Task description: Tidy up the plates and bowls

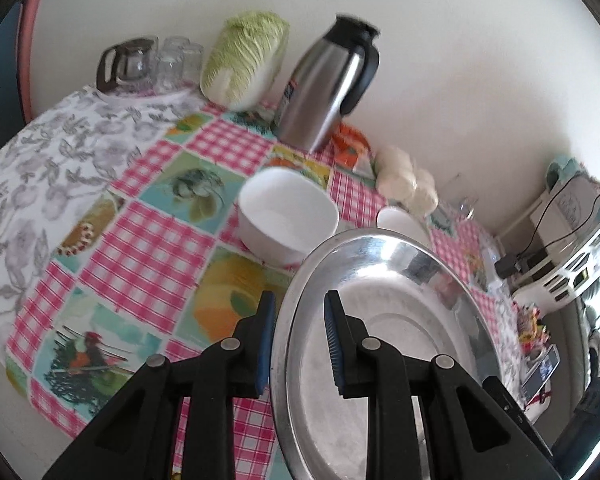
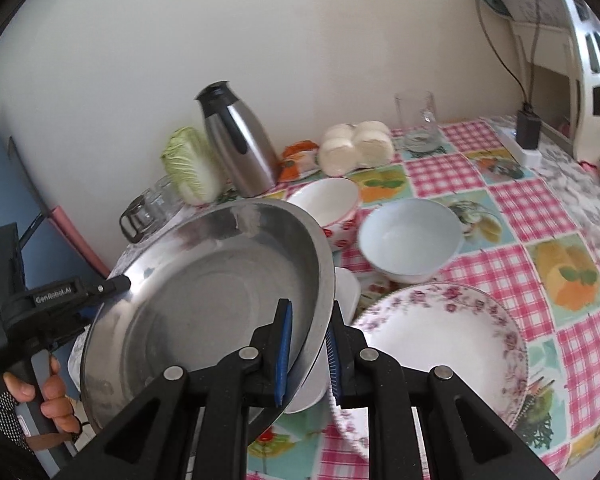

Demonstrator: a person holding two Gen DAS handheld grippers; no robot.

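While you've got the steel plate lifted off the table, both tongs are on it. Your right gripper straddles the plate's near-right rim, one blue pad inside the dish, one outside; jaws narrowed to a slim gap around the rim, looks like a pinch, though actual pad contact is hard to confirm. Your left gripper does the same on the opposite edge: rim runs between the fingers, jaws part-closed around it. Two-point hold makes sense, the plate is wide and slick, and one rim pinch would let it swing.

The plate is tilted, high side away from the right tongs, so watch for sliding.

Just right of the right tongs and below: floral plate on the checked tablecloth, likely the stack base. Ahead of it, pale blue bowl; further ahead left, red-patterned bowl. A small white dish sits partly hidden under the steel plate's edge.

Beyond the bowls, by the wall: thermos, cabbage, buns, glass. All well apart from the tongs.

My guess: carry phase, set-down not yet done.
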